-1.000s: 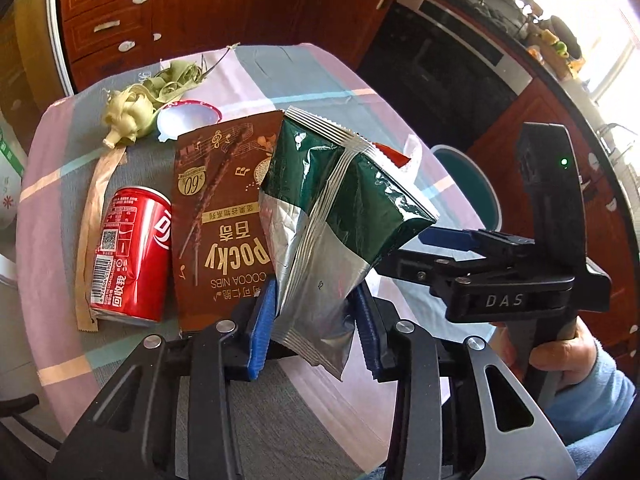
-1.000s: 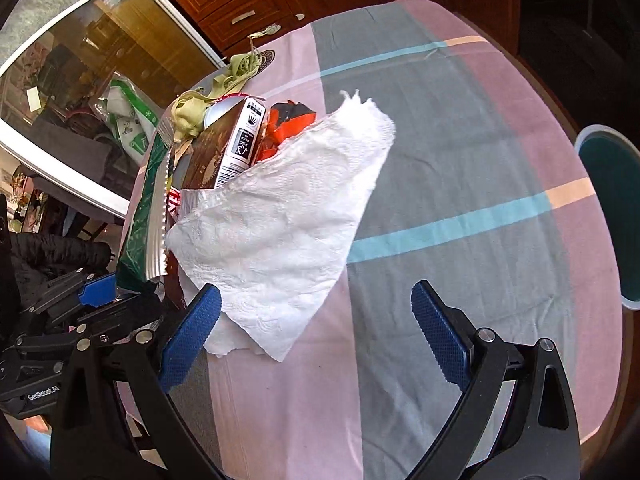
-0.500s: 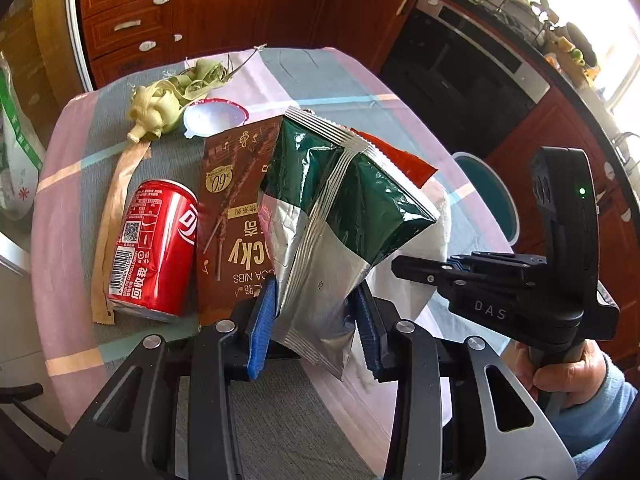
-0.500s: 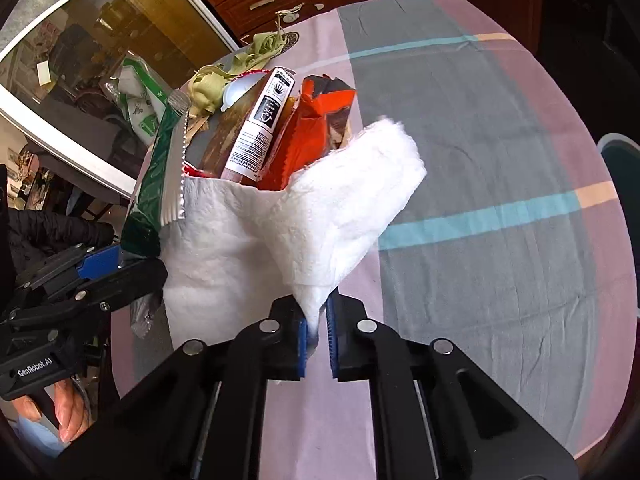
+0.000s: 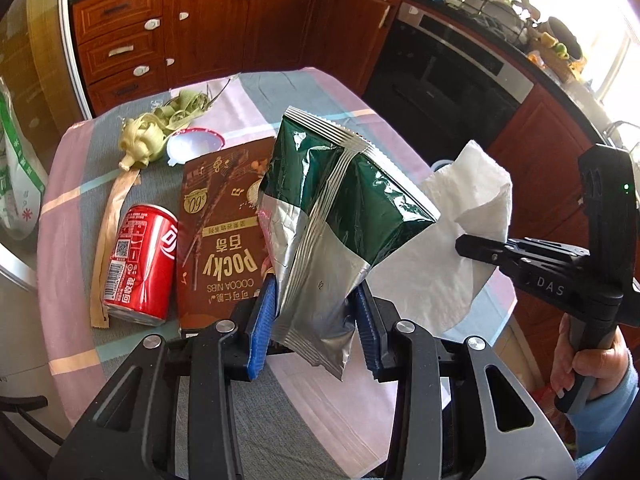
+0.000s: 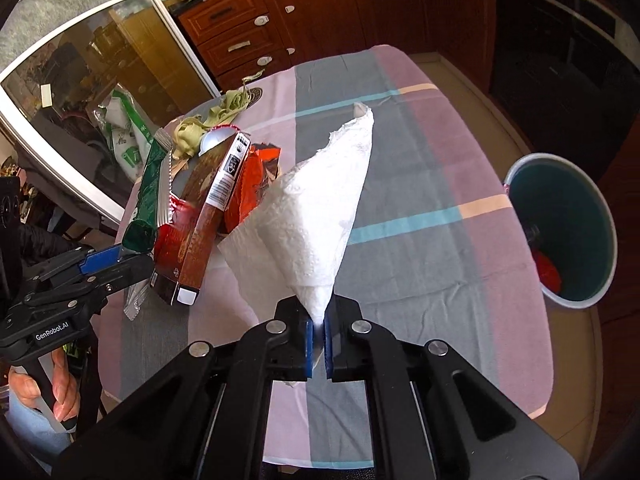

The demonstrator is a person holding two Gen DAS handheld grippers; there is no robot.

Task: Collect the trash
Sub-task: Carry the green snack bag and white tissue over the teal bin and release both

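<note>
My left gripper (image 5: 316,320) is shut on a green and silver snack bag (image 5: 332,216), held upright above the table. My right gripper (image 6: 317,336) is shut on a corner of a white paper towel (image 6: 320,216), which hangs lifted off the cloth; the towel (image 5: 452,248) also shows to the right in the left wrist view. On the table lie a brown Pocky box (image 5: 218,236), a red cola can (image 5: 140,264), a red wrapper (image 6: 250,188), a white lid (image 5: 194,145) and pale green husks (image 5: 148,136).
A teal waste bin (image 6: 568,236) with something red inside stands on the floor right of the table (image 6: 420,168). A paper strip (image 5: 110,232) lies beside the can. Wooden cabinets (image 5: 208,24) and an oven (image 5: 448,72) stand behind. A hand (image 5: 592,360) holds the right gripper's handle.
The right gripper closed on the paper towel's corner and lifted it off the table. The left gripper kept hold of the snack bag and rose slightly.
</note>
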